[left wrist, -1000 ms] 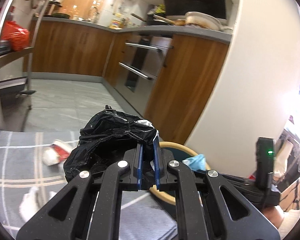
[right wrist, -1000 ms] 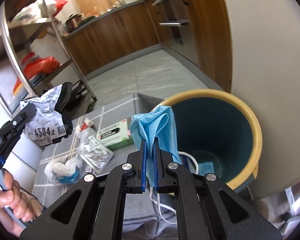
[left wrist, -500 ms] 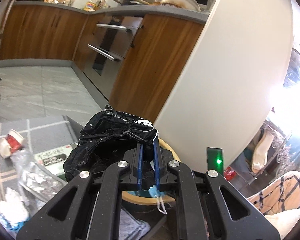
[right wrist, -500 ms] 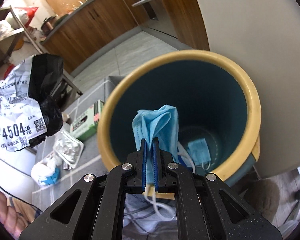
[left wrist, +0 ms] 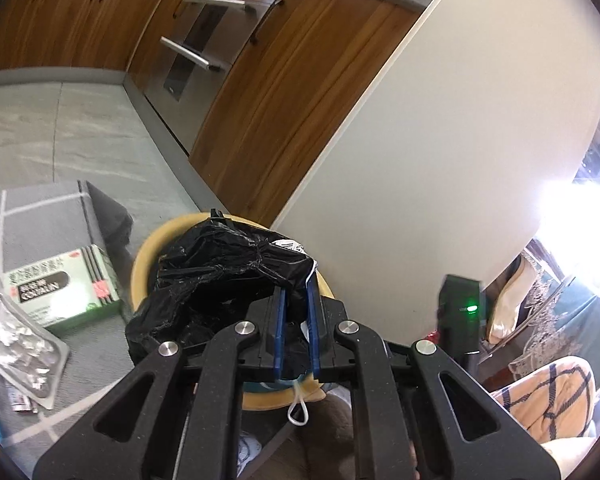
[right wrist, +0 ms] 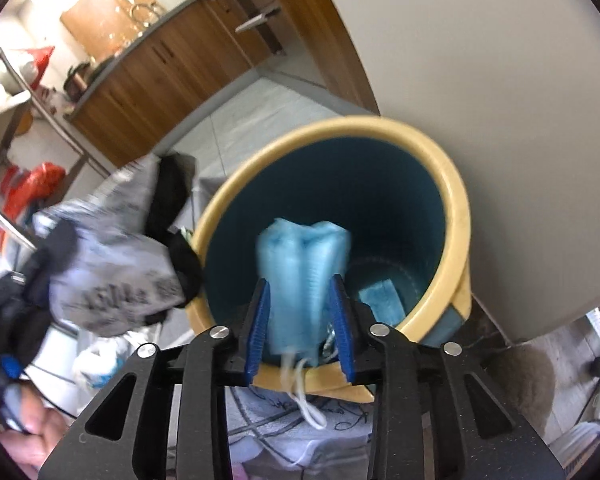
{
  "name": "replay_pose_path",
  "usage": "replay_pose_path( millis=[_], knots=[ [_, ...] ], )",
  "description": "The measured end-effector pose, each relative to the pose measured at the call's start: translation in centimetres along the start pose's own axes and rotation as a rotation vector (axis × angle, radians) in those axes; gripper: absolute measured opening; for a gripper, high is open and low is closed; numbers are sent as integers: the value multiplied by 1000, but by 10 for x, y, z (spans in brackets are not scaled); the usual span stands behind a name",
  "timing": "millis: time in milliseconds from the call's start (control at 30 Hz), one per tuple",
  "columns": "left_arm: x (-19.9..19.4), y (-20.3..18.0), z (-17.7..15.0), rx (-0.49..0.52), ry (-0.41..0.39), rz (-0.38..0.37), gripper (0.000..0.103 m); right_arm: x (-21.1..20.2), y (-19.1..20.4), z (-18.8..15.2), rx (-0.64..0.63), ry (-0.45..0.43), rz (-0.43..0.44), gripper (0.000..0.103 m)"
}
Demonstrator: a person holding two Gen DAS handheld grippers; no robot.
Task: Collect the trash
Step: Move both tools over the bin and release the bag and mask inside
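While the blue face mask (right wrist: pixel 304 276) is seen blurred between the blue pads (right wrist: pixel 259 330) of the right gripper (right wrist: pixel 302 332), its white ear loops (right wrist: pixel 306 400) hang below it, in front of the bin's near rim. The right jaws have just been opening, and a gap shows between each pad and the mask, so it is no longer pressed. The mask is placed over the mouth of the waste bin (right wrist: pixel 456 216), a round container with a yellow rim and a dark teal inside. A second blue mask (right wrist: pixel 382 300) is seen lying at the bottom of the bin.

A crumpled black plastic bag (left wrist: pixel 224 276), printed white and grey on its other face (right wrist: pixel 112 264), is clamped between the narrowly set fingers (left wrist: pixel 279 328) of the left gripper (left wrist: pixel 296 332). The bag is held just over the bin's yellow rim (left wrist: pixel 140 268) at its left side.

A green and white medicine box (left wrist: pixel 60 290) is seen lying on a grey checked mat (left wrist: pixel 32 216) left of the bin, with a silver blister pack (left wrist: pixel 16 340) beside it. A white wall panel (left wrist: pixel 460 140) stands just behind the bin, and wooden kitchen cabinets (left wrist: pixel 284 92) with an oven (left wrist: pixel 204 48) are seen further back.
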State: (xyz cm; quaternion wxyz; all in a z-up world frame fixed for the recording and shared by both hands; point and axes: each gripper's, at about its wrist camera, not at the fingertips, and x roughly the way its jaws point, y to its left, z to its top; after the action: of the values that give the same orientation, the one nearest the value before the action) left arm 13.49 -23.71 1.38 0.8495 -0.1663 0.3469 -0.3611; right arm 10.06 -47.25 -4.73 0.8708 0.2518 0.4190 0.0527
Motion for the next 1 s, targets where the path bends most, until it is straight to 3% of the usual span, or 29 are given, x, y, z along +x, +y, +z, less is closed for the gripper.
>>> replay_pose_path(
  millis=[267, 333, 400, 467, 700, 1000],
  knots=[
    [27, 4, -11, -24, 96, 0, 11, -14, -10, 6, 49, -45, -4, 40],
    [29, 3, -12, -20, 103, 11, 23, -18, -13, 5, 55, -54, -3, 40],
    [28, 3, -13, -21, 107, 13, 54, -22, -11, 7, 56, -64, -2, 40],
    [26, 2, -13, -13, 97, 11, 64, -26, -11, 7, 53, -70, 0, 41],
    [17, 1, -14, 24, 78, 37, 68, -28, -2, 5, 37, -77, -8, 48],
    [-23, 25, -13, 27, 3, 163, 70, -23, 22, 3, -23, -70, -2, 61]
  ],
)
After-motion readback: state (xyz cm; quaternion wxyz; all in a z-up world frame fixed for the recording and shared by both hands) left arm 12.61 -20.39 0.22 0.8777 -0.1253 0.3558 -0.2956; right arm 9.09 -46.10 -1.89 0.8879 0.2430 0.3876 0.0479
